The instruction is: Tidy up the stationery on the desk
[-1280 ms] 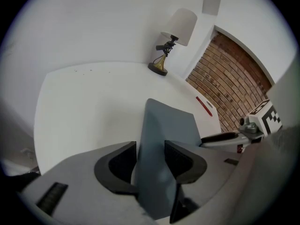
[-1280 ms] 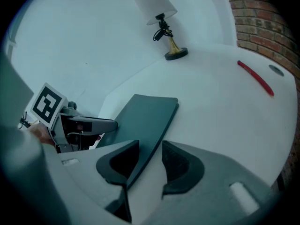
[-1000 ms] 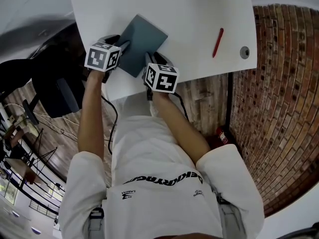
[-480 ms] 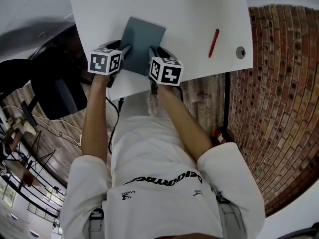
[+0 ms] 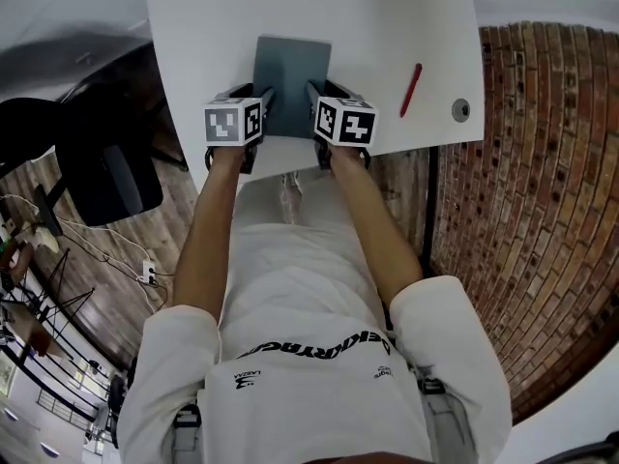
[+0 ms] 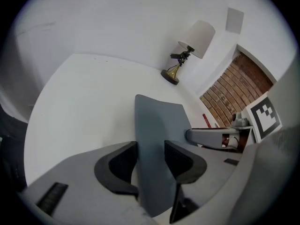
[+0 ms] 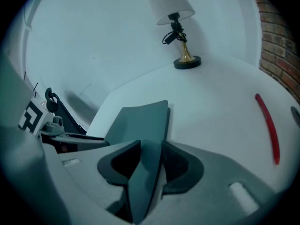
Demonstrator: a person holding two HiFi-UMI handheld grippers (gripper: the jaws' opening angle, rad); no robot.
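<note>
White desk (image 5: 203,27) — grey notebook (image 5: 292,71) gripped at near edge by left claw (image 6: 151,149), right claw (image 7: 151,150) — right jaws just widening.

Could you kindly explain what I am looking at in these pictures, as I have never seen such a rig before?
There is no robot here. A person holds the left hand-held gripper and the right hand-held gripper, which are two-jaw clamps, each carrying a marker cube. The head view comes from a camera on the person's head, looking steeply down over the arms at a white desk. The other two views come from cameras riding on the grippers, each looking along its own jaws. On the desk lies a red pen, and a lamp stands at the far edge. Both grippers clamp the near end of a grey notebook, one at each side. The right one's jaws have just been opening slightly, with the notebook between them.
</note>
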